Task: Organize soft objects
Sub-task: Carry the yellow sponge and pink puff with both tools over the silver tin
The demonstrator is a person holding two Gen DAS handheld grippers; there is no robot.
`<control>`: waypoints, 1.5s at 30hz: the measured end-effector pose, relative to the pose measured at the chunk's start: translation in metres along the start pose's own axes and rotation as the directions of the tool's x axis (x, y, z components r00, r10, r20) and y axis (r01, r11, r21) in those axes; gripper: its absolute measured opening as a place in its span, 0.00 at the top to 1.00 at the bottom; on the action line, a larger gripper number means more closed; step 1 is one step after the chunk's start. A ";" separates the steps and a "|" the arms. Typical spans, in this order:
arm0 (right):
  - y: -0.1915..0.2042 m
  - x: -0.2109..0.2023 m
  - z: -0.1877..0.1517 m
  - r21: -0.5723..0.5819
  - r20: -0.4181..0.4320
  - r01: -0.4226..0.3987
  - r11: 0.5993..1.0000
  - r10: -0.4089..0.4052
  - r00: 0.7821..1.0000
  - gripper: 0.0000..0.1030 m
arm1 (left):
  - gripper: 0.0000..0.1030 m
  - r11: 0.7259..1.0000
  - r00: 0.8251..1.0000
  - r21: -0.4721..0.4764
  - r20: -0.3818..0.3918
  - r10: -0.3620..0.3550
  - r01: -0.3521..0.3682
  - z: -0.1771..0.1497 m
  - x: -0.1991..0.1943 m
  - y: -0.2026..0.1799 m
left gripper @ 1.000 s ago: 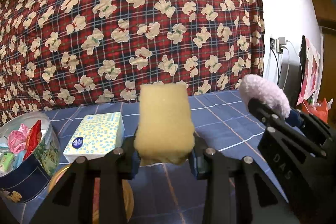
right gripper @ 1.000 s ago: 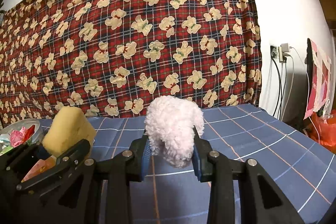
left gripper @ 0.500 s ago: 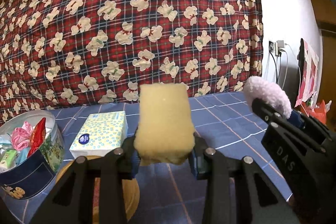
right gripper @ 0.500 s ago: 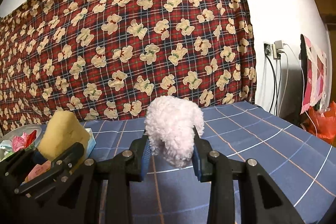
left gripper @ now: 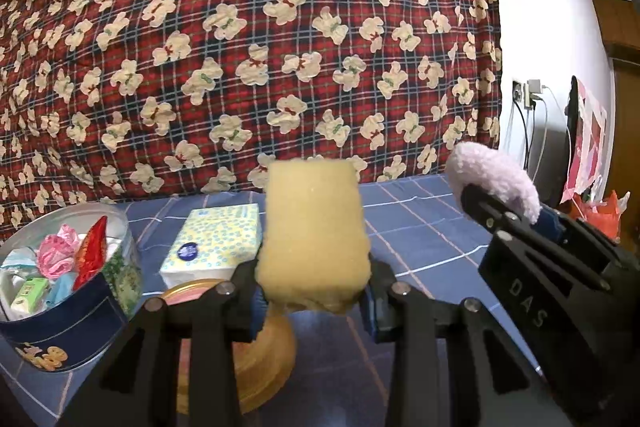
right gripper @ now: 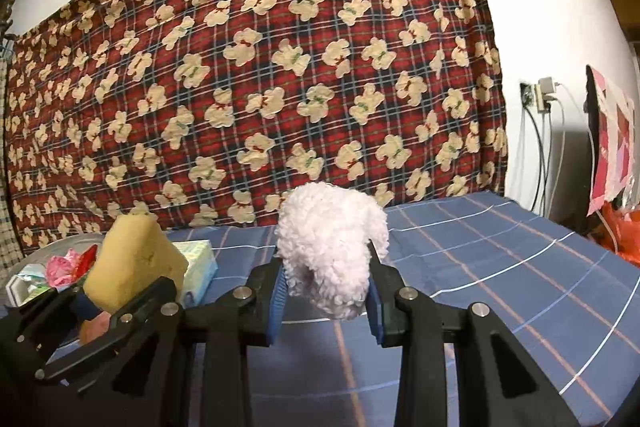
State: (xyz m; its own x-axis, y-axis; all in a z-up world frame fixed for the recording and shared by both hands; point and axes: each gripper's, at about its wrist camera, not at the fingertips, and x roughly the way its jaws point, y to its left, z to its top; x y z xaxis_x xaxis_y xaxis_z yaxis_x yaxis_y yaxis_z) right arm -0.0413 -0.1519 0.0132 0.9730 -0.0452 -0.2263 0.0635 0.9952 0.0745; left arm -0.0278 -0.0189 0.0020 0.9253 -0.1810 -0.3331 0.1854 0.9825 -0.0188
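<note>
Blue checked tablecloth (left gripper: 420,227) w/ round tin (left gripper: 80,307) closer now; left gripper (left gripper: 314,307) clamps yellow foam sponge (left gripper: 314,227), right gripper (right gripper: 328,307) clamps white fluffy plush (right gripper: 332,247), both probably tin-bound.

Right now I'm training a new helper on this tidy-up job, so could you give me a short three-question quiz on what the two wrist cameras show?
1. True or false: the left gripper is shut on a yellow sponge.
2. What does the right gripper hold? A) a tissue pack B) a fluffy white toy C) a red wrapper
3. Fill in: the tissue pack lies on the blue cloth beside the round ____ full of small wrapped items.

Key:
1. True; the sponge is squeezed between its pads.
2. B, the fluffy white toy.
3. tin.
</note>
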 end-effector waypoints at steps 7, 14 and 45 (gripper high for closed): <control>0.029 0.003 -0.004 0.020 -0.037 -0.072 0.997 0.073 0.997 0.64 | 0.65 0.999 1.000 -0.031 -0.002 0.031 -0.031 0.001 -0.013 0.031; 0.067 0.001 -0.001 0.002 -0.039 -0.151 0.989 0.151 0.988 0.64 | 0.65 0.994 0.996 -0.066 0.013 0.090 -0.089 0.005 -0.026 0.068; 0.306 0.095 0.022 -0.117 -0.210 -0.429 0.896 0.400 0.892 0.64 | 0.65 0.884 0.911 -0.228 -0.147 0.384 -0.409 0.017 -0.017 0.291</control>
State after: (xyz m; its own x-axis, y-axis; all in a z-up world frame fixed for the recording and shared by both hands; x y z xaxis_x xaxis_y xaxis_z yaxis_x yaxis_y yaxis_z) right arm 0.0758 0.1462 0.0358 0.8470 0.3758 -0.3759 -0.3863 0.9210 0.0505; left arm 0.0158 0.2698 0.0187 0.8660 0.2192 -0.4495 -0.2902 0.9523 -0.0948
